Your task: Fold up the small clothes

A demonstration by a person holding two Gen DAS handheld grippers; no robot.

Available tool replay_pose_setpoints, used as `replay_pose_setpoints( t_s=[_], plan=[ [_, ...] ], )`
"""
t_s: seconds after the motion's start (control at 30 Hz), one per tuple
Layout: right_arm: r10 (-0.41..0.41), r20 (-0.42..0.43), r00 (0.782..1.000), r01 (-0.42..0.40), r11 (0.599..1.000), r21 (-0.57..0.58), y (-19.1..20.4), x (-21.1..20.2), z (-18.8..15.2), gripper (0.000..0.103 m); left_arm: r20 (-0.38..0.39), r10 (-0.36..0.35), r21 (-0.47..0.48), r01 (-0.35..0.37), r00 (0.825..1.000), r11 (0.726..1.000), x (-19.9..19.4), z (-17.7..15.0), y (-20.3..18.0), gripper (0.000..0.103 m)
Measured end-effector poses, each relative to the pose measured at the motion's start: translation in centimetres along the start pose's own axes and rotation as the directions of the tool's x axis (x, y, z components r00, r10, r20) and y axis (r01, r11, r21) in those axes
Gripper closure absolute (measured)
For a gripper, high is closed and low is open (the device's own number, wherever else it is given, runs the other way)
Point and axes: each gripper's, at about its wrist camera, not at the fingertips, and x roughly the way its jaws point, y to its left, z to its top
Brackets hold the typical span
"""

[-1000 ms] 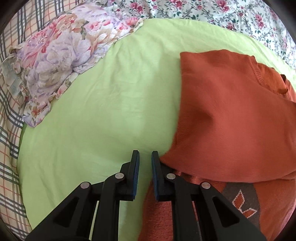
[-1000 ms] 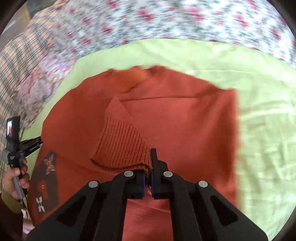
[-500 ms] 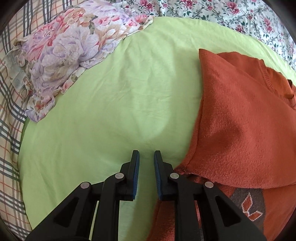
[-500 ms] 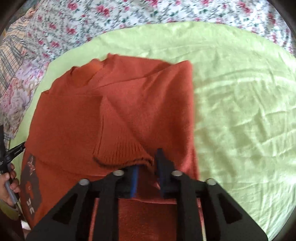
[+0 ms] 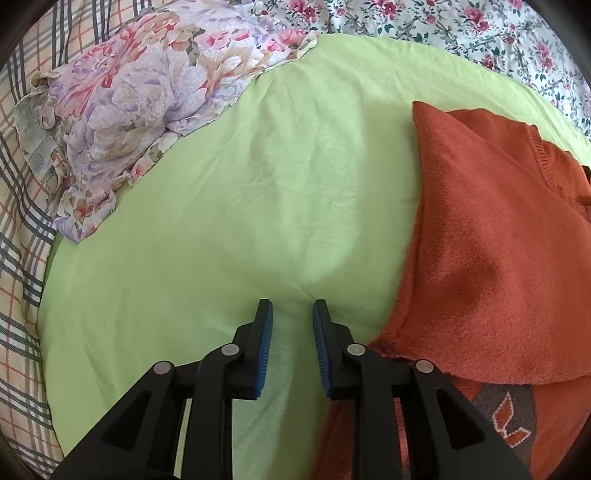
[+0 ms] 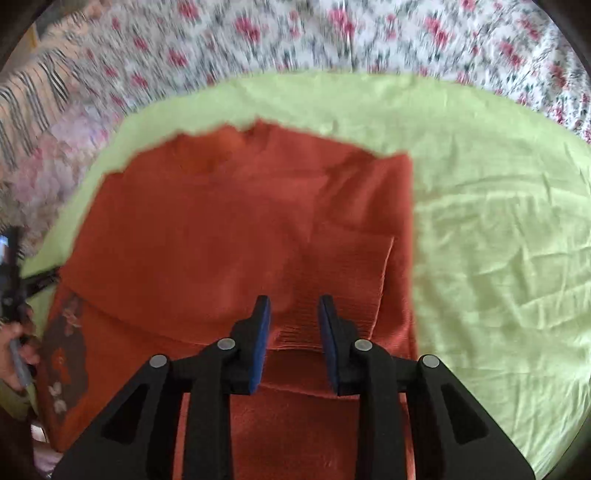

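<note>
An orange knit sweater (image 6: 236, 236) lies on a lime-green sheet (image 6: 498, 258), both sides folded inward. Its ribbed sleeve cuff (image 6: 332, 295) lies flat on top, just ahead of my right gripper (image 6: 293, 310), which is open and empty above it. In the left wrist view the sweater (image 5: 498, 258) fills the right side, with a grey patterned patch (image 5: 506, 417) at the bottom. My left gripper (image 5: 291, 314) is open and empty over the green sheet (image 5: 221, 240), just left of the sweater's edge.
A crumpled floral garment (image 5: 140, 96) lies at the far left of the sheet. Plaid bedding (image 5: 18, 258) runs along the left and floral bedding (image 5: 480, 29) along the far side. The person's left hand and other gripper (image 6: 14, 295) show at the left edge.
My right gripper has opened and let go of the sleeve cuff, which now lies flat on the sweater. My left gripper has opened wider and shifted left, off the sweater's edge.
</note>
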Motion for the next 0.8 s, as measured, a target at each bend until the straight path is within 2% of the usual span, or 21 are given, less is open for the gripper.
replay_pose_setpoints(
  t_s=[0.13,0.2,0.3,0.37,0.7,0.8],
  plan=[
    [0.022,0.021,1.0,-0.022,1.0,0.011,0.1,-1.1,-0.4,0.074,-0.014,-0.016,0.01,0.016,1.0,1.0,-0.9,-0.5,0.4,0.078],
    [0.052,0.045,0.998,-0.052,0.999,-0.001,0.5,-2.6,-0.8,0.072,-0.024,-0.025,0.033,0.026,0.999,0.999,-1.6,-1.5,0.3,0.078],
    [0.057,0.055,0.997,-0.056,0.998,-0.022,1.2,-4.4,-2.0,0.065,-0.029,-0.033,0.067,0.035,0.999,0.997,-2.8,-3.1,0.4,0.077],
    [0.067,0.049,0.997,-0.065,0.997,-0.033,1.8,-5.3,-3.2,0.065,-0.029,-0.033,0.096,0.036,0.999,0.995,-3.9,-4.6,0.7,0.073],
    [0.099,0.007,0.995,-0.098,0.991,-0.087,2.8,-9.0,-11.3,0.06,-0.073,-0.015,0.197,0.029,0.997,0.98,-8.0,-13.3,3.7,0.055],
    [0.101,-0.001,0.995,-0.101,0.991,-0.083,2.6,-10.0,-13.4,0.06,-0.101,-0.052,0.189,0.07,0.994,0.979,-9.0,-15.8,4.9,0.055]
  ],
)
